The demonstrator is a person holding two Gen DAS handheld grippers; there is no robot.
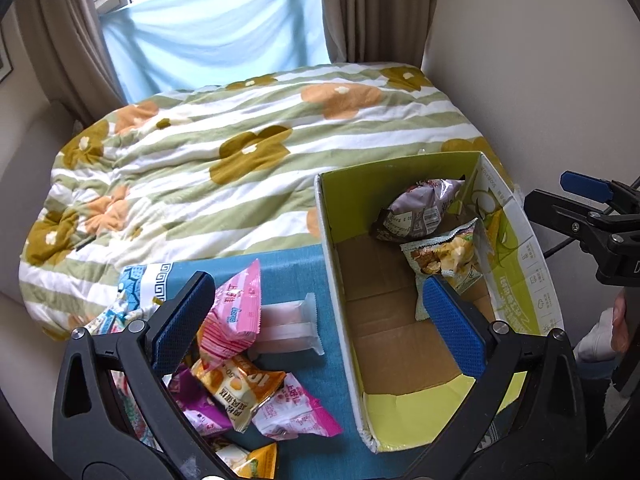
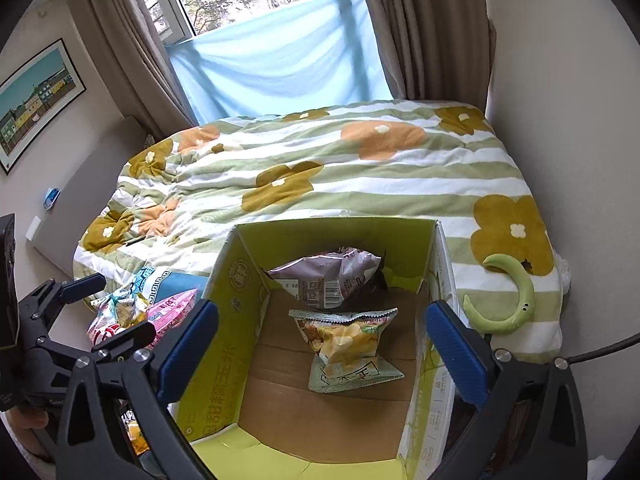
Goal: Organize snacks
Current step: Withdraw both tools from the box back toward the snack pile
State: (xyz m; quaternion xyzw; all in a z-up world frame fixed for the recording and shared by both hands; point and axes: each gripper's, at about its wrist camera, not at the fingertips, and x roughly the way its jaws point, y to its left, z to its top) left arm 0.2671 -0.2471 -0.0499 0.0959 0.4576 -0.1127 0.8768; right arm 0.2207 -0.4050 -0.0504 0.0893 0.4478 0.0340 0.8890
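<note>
Hovering wide and empty, the left gripper [image 1: 320, 308] straddles the box [image 1: 340, 300] wall. The right gripper [image 2: 322, 344] gapes wide over two bags [image 2: 344, 344] at the box's far end.

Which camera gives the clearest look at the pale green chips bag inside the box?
The right wrist view: the chips bag lies near the middle of the open cardboard box, fully visible from above. In the left wrist view the same bag sits off to one side, and a blue finger of the left gripper covers its lower edge.
</note>
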